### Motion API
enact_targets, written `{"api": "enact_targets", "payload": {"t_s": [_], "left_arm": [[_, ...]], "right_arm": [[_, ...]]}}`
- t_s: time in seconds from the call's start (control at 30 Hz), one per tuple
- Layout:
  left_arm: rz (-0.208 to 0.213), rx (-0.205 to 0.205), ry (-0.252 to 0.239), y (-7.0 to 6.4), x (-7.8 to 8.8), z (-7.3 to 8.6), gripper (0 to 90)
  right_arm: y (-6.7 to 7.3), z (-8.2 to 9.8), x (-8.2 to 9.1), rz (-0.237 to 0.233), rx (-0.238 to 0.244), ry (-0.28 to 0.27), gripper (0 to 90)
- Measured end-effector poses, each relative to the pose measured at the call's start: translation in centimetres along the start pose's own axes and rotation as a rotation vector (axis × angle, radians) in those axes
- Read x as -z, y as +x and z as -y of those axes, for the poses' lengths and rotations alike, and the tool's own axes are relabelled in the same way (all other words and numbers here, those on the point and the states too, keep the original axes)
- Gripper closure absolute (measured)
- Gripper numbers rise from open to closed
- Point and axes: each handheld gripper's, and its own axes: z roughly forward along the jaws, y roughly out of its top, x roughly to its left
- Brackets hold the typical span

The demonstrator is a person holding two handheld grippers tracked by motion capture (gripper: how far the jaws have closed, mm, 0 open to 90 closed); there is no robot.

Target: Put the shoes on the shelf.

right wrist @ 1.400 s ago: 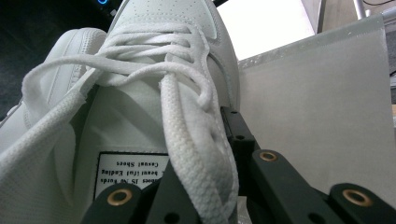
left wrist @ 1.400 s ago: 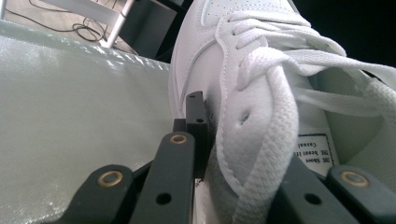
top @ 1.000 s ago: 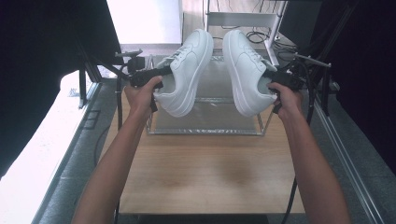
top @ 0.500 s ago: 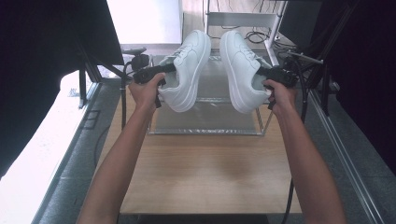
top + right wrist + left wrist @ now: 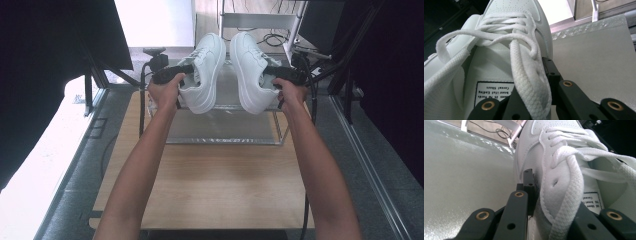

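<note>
I have one white sneaker in each claw, and what the next move turns on is how the pair hangs over the clear box (image 5: 225, 137) at the far end of the wooden table (image 5: 215, 185); both shoes point away from me, their long axes nearly parallel and tilted toes-up, soles turned toward each other across a narrow gap, heels low and nearest my hands; my left gripper (image 5: 186, 75) is clamped on the side wall of the left sneaker (image 5: 205, 75) near the collar, its jaws nearly closed with the leather pinched between them, and in the left gripper view that shoe (image 5: 564, 170) rises straight ahead of the jaws, laces (image 5: 571, 182) draped over the right one; my right gripper (image 5: 267, 76) holds the right sneaker (image 5: 250, 75) the same way, jaws drawn tight on the upper beside the eyelets; in the right gripper view the shoe (image 5: 504, 50) lies up and to the left of the jaws, its tongue label (image 5: 495, 93) just beside them; both hands seem equally near the box, so I judge either shoe could be lowered first, heel leading.
</note>
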Motion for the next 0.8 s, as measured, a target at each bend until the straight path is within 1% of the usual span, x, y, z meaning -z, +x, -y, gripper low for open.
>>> {"api": "enact_targets", "payload": {"t_s": [0.1, 0.23, 0.3, 0.37, 0.43, 0.57, 0.63, 0.73, 0.77, 0.8], "left_arm": [[-0.017, -0.003, 0.01, 0.0, -0.6, -0.3, 83.1], [-0.035, -0.001, 0.019, -0.1, -1.4, -0.3, 83.0], [-0.04, 0.004, 0.028, 0.0, -1.9, -0.2, 83.0], [-0.07, 0.002, 0.032, 0.0, -2.4, 0.0, 83.0], [-0.094, 0.01, 0.037, 0.0, -2.8, 0.0, 82.6], [-0.116, 0.025, 0.032, -0.1, -3.4, 0.1, 81.6], [-0.133, 0.018, 0.035, -0.3, -3.7, 0.1, 80.6], [-0.142, 0.013, 0.044, -0.5, -4.3, 0.1, 78.1], [-0.142, 0.007, 0.048, -0.5, -4.4, 0.2, 76.9], [-0.135, 0.012, 0.049, -0.6, -4.7, 0.2, 75.7]], "right_arm": [[0.2, -0.3, -0.5, 0.015, -0.001, 0.002, 86.2], [0.5, -0.6, -1.3, 0.056, 0.022, 0.012, 86.2], [0.6, -0.6, -1.8, 0.077, 0.021, 0.017, 86.2], [0.7, -0.5, -2.4, 0.102, 0.029, 0.022, 86.2], [0.9, -0.4, -3.0, 0.132, 0.04, 0.033, 86.1], [1.5, -0.4, -3.8, 0.185, 0.058, 0.048, 85.4], [1.8, -0.5, -4.2, 0.208, 0.075, 0.053, 84.1], [2.1, -0.3, -4.6, 0.228, 0.088, 0.055, 81.3], [2.3, -0.2, -4.8, 0.233, 0.083, 0.058, 80.1], [2.4, -0.2, -5.1, 0.242, 0.087, 0.061, 79.1]]}}
